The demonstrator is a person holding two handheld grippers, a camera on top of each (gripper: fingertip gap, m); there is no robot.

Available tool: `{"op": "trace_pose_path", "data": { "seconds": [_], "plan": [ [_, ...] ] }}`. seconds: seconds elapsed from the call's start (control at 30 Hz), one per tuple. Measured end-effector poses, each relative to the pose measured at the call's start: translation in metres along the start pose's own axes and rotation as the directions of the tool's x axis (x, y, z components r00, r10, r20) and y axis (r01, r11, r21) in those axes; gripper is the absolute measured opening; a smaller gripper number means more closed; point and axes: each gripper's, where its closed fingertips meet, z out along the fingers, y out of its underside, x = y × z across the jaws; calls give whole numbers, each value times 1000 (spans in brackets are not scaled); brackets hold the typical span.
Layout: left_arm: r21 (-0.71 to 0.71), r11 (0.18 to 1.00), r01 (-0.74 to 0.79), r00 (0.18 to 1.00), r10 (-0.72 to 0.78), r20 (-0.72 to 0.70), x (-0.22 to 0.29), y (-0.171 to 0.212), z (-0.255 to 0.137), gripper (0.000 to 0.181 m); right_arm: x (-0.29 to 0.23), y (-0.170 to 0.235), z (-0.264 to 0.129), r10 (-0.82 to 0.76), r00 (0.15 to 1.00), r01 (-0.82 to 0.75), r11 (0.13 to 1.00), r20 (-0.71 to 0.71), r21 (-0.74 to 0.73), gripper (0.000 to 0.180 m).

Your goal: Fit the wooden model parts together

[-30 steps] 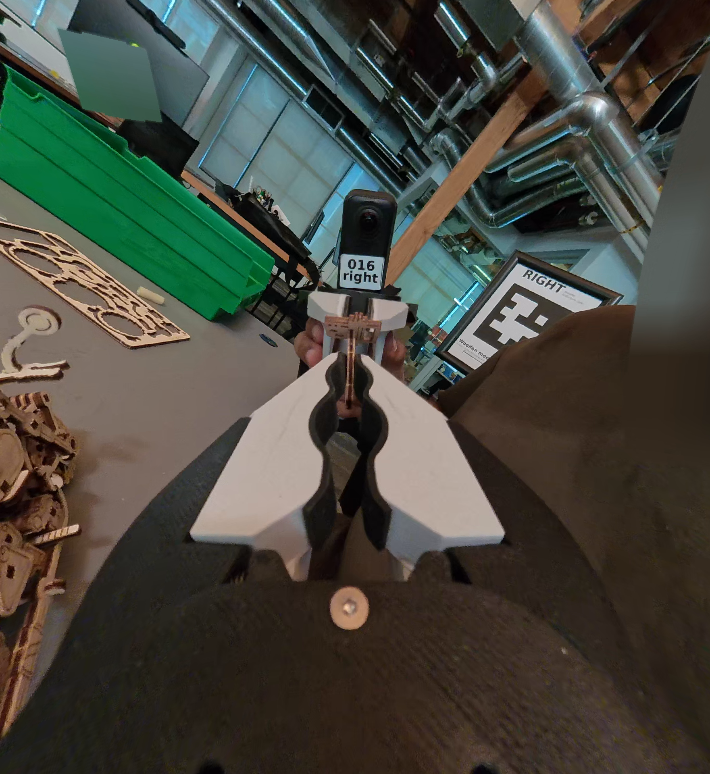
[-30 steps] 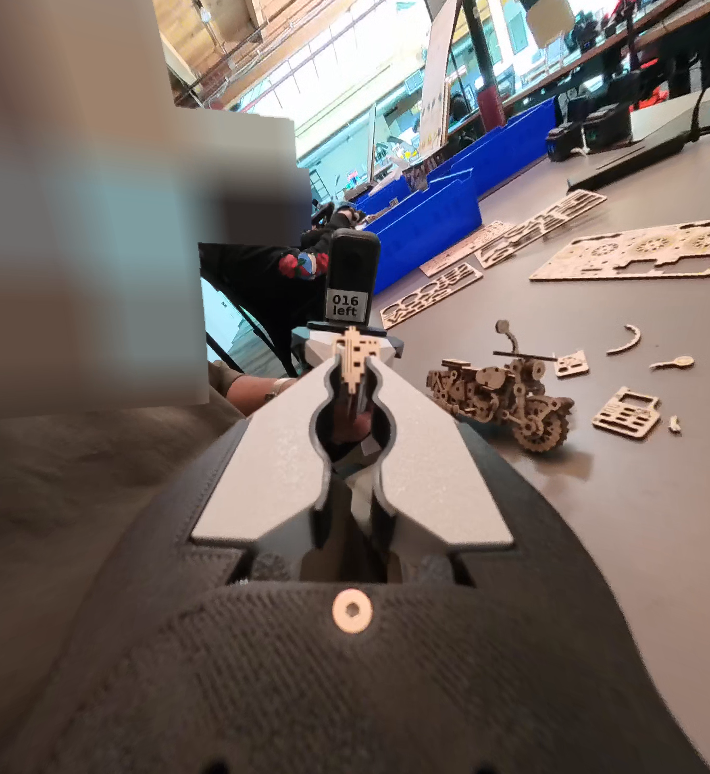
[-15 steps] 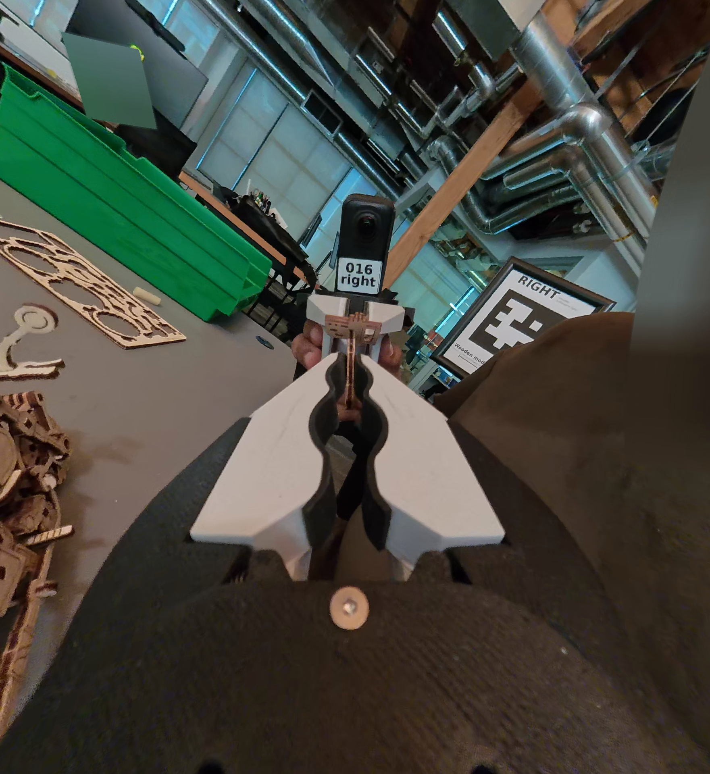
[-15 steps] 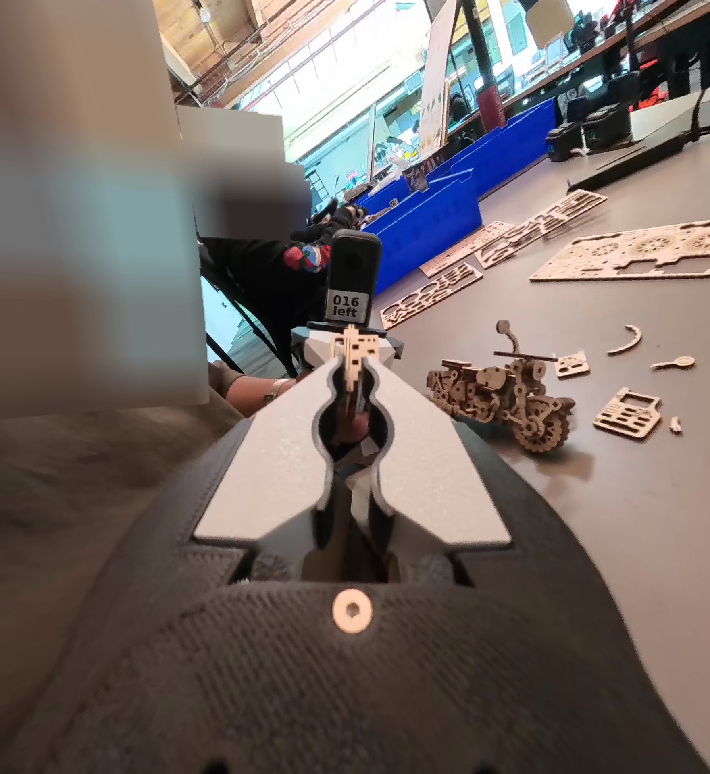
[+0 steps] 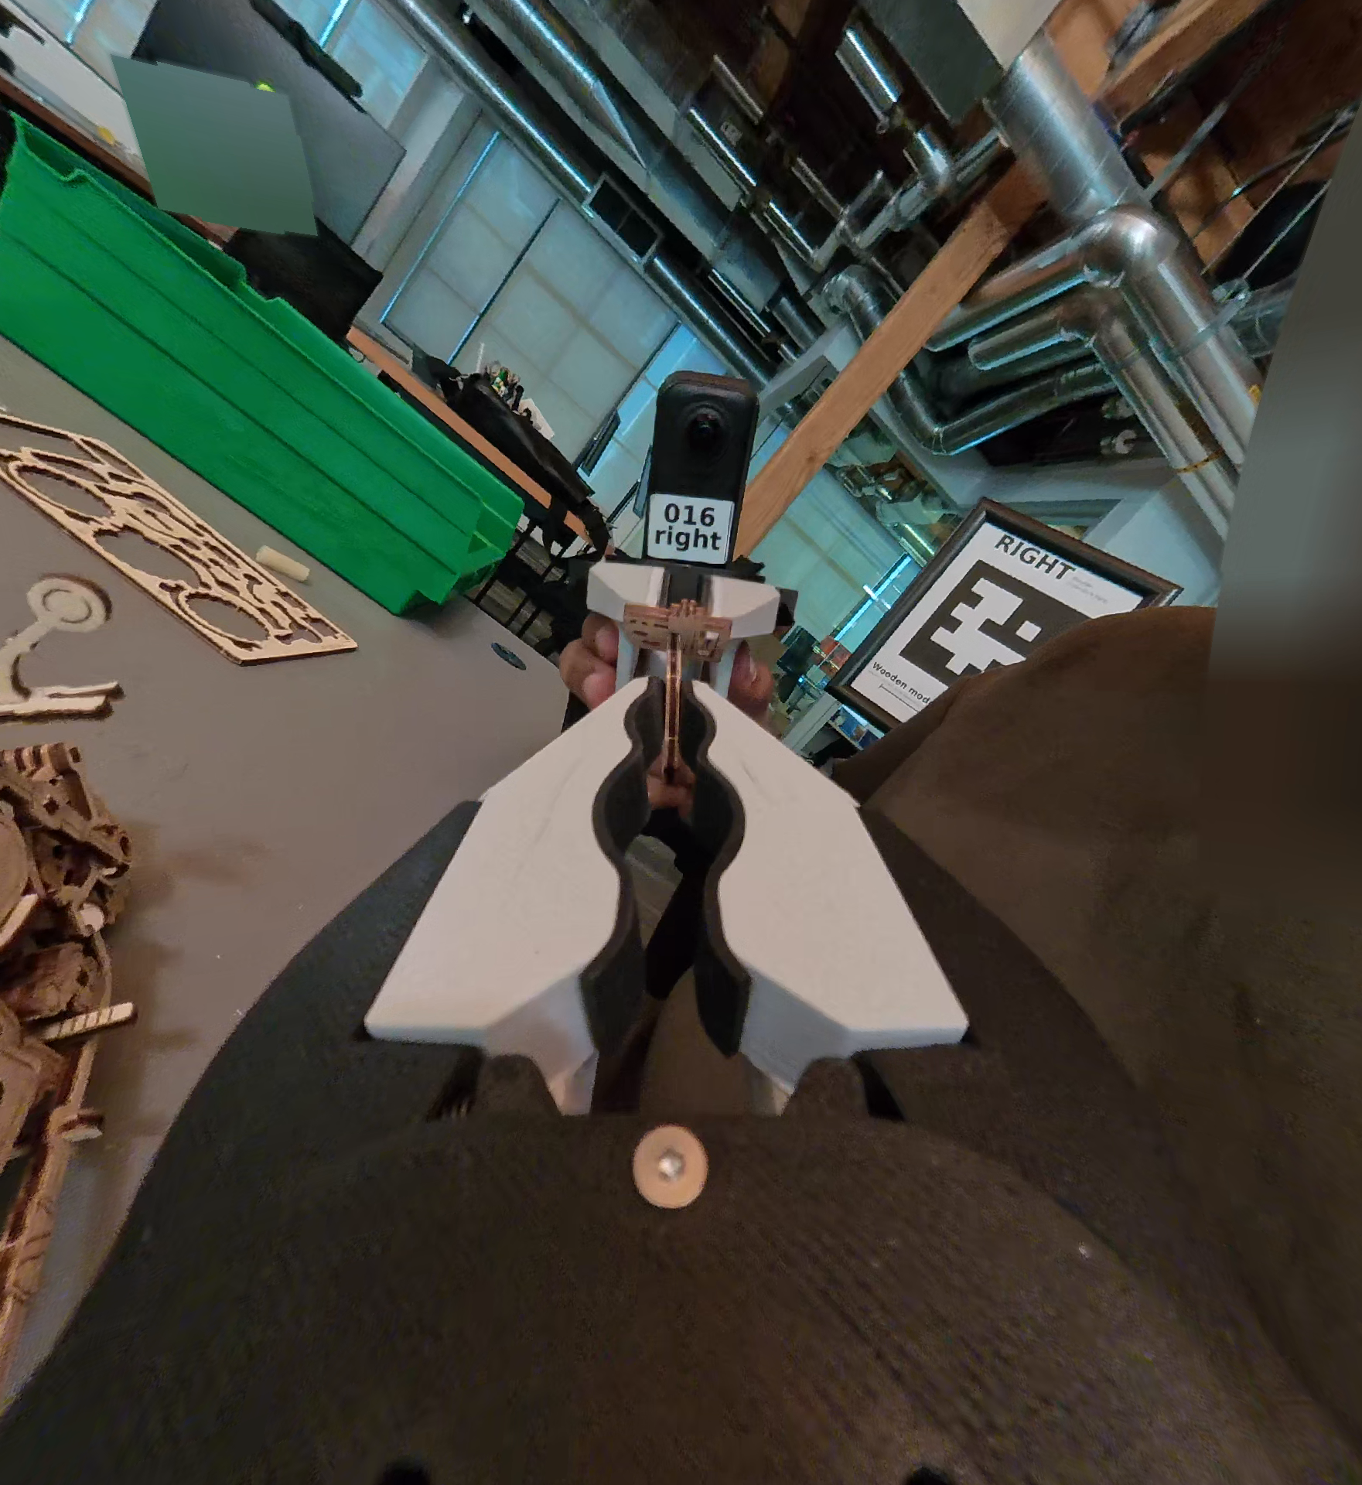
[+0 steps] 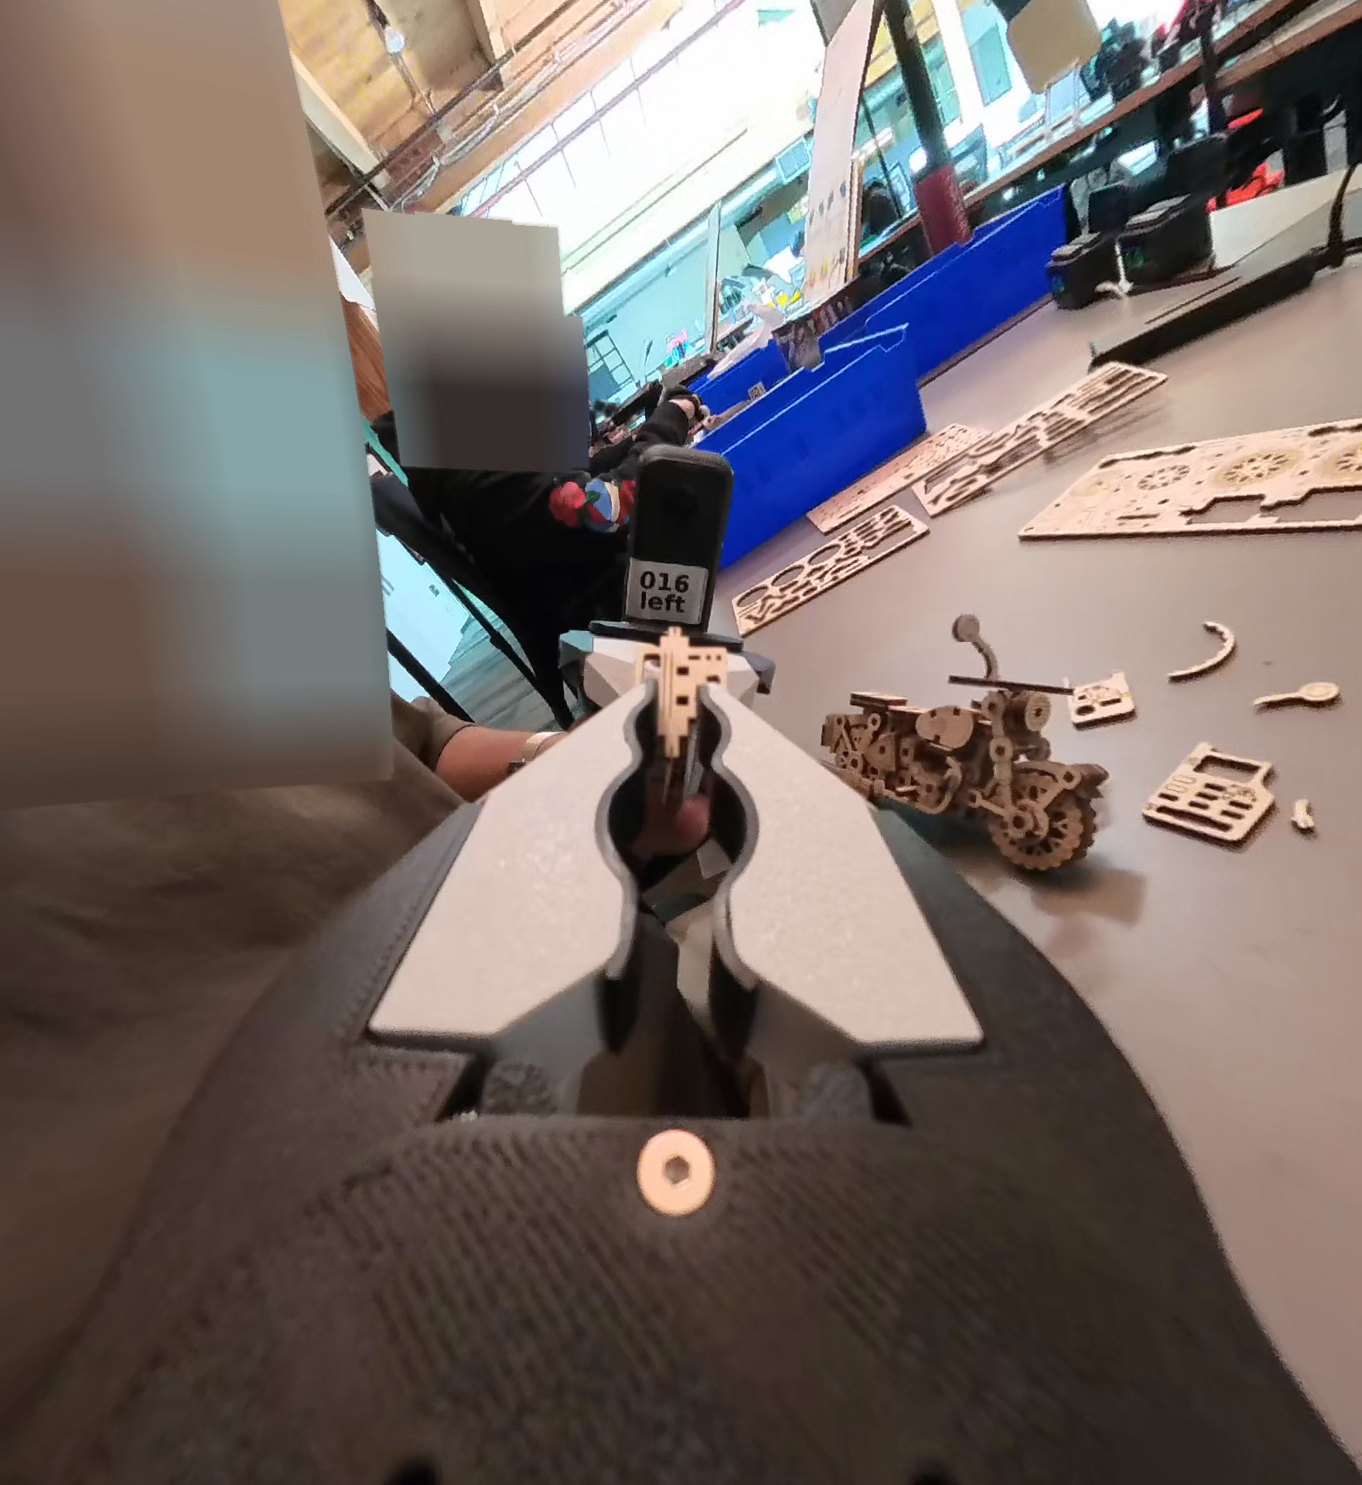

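My left gripper [image 5: 671, 693] is shut on a thin wooden part [image 5: 671, 727] that I see edge-on. My right gripper [image 6: 673, 695] is shut on a small pale notched wooden part [image 6: 684, 697]. The two grippers point at each other, tip to tip, held above the table edge. In the left wrist view the right gripper [image 5: 673, 647] holds its part [image 5: 645, 631] crosswise against mine; the parts touch. In the right wrist view the left gripper [image 6: 605, 683] is mostly hidden behind the parts. A built wooden motorcycle [image 6: 967, 763] stands on the table and also shows in the left wrist view [image 5: 10, 884].
On the grey table [image 6: 1224, 1004] lie a small grid plate [image 6: 1208, 795], a curved piece [image 6: 1204, 655], a round-ended piece [image 6: 1300, 695] and cut-out wooden sheets [image 6: 1224, 490] [image 5: 155, 546]. Blue bins [image 6: 814, 450], a green bin [image 5: 219, 386]. A person sits beyond [image 6: 533, 546]. My left and right fingertips are right by each other. From either gripper's tips it is about 12 centimeters to the built wooden motorcycle [image 6: 967, 763].
Both grippers stay shut on their parts, tip to tip. The views have shifted only slightly; nothing on the table has moved.
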Motion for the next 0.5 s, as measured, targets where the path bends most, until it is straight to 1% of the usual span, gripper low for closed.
{"op": "trace_pose_path", "data": {
  "seconds": [0.1, 0.17, 0.2, 0.27, 0.33, 0.37, 0.43, 0.5],
  "plan": [
    [-10, 1000, -14, 1000, 14, 6, 0, 2, 1, 1, -2, -15, -6, -20, 1000, 21, 997, -10, 75, 5],
    [3, 1000, 0, 1000, 0, -12, 3, 0, 1, 1, 1, -3, -1, -22, 999, 22, 1000, -24, 13, 7],
    [-5, 1000, 3, 1000, -3, -1, 0, 2, 1, 1, 2, 0, 1, -11, 1000, 11, 1000, -25, 6, 6],
    [7, 1000, 13, 1000, -13, -6, 0, -1, 0, 1, 0, -2, 0, 1, 1000, -1, 1000, -2, 10, 7],
    [-1, 1000, -4, 1000, 4, 3, 0, 0, 0, 1, -2, -13, -5, -23, 1000, 24, 997, -13, 67, 5],
    [-2, 1000, -8, 1000, 8, 0, 1, 0, 0, 1, -2, -14, -6, -27, 1000, 28, 997, -14, 71, 5],
    [0, 1000, 2, 1000, -2, -6, 2, 0, 1, 1, 1, -1, 1, -20, 1000, 20, 1000, -20, 7, 9],
    [-1, 1000, 11, 1000, -11, -5, 1, 1, 1, 1, 1, 0, 1, 0, 1000, 0, 1000, -5, 3, 7]
  ]
}}
